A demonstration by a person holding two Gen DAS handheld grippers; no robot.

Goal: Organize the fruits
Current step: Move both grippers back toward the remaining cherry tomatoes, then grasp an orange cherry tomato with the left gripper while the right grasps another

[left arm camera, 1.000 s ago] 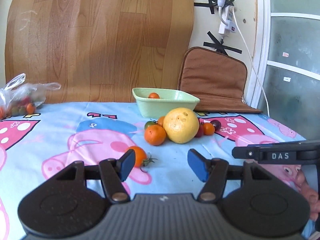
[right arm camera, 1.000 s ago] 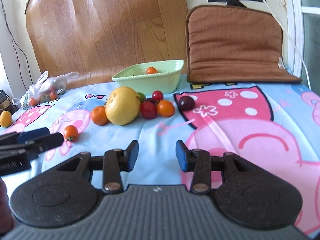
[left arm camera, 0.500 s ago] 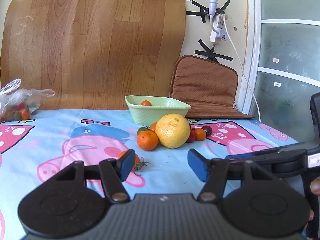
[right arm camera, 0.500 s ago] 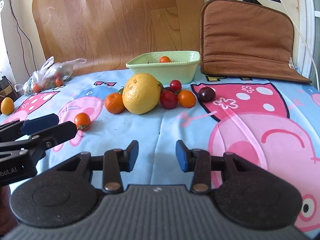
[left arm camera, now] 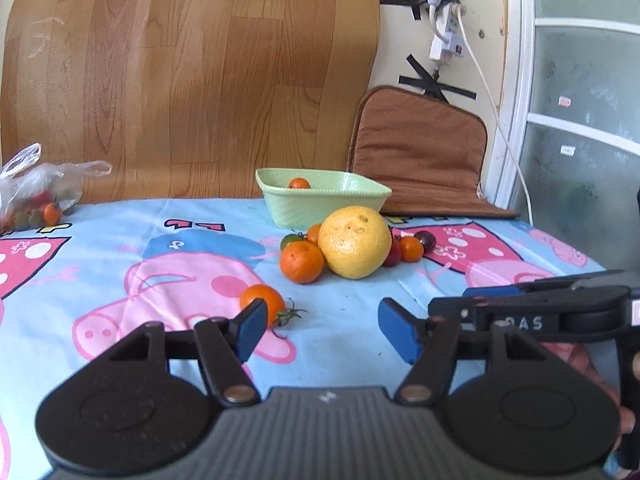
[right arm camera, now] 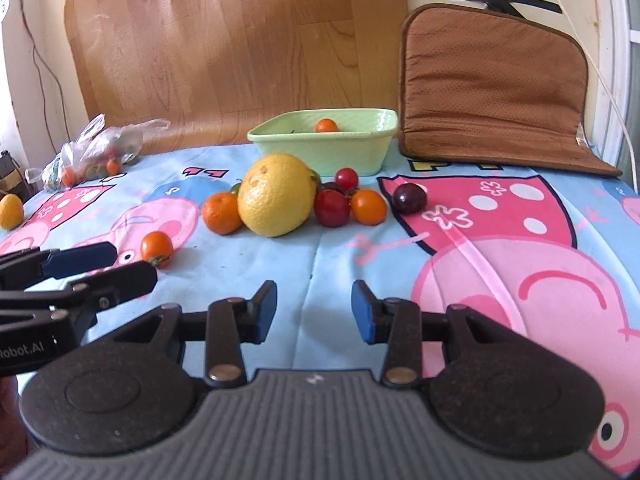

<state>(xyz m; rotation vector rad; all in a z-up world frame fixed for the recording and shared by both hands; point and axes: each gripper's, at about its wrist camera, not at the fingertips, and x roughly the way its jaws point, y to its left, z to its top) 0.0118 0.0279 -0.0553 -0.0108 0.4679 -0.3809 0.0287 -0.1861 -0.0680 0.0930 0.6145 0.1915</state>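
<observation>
A pale green bowl [left arm camera: 320, 204] [right arm camera: 324, 146] stands at the back of the table with one small orange tomato [left arm camera: 299, 183] in it. In front of it lies a big yellow citrus [left arm camera: 355, 242] [right arm camera: 277, 201], a mandarin [left arm camera: 302, 262] [right arm camera: 221, 213], and small red, orange and dark tomatoes [right arm camera: 331, 208]. A lone orange tomato with a stem [left arm camera: 262, 300] [right arm camera: 157, 246] lies nearer. My left gripper [left arm camera: 320, 330] is open and empty, just behind that tomato. My right gripper [right arm camera: 314, 312] is open and empty, well short of the pile.
A clear plastic bag of small tomatoes [left arm camera: 30, 196] [right arm camera: 92, 152] lies at the back left. A yellow fruit [right arm camera: 11, 211] sits at the far left edge. A brown cushion [right arm camera: 492, 96] leans on the wall at the back right. The cartoon tablecloth [right arm camera: 480, 240] covers the table.
Both grippers have shifted a little; the view has tilted and the fruit pile sits slightly closer and lower in the frames. No fruit has moved. Both grippers stay open.
</observation>
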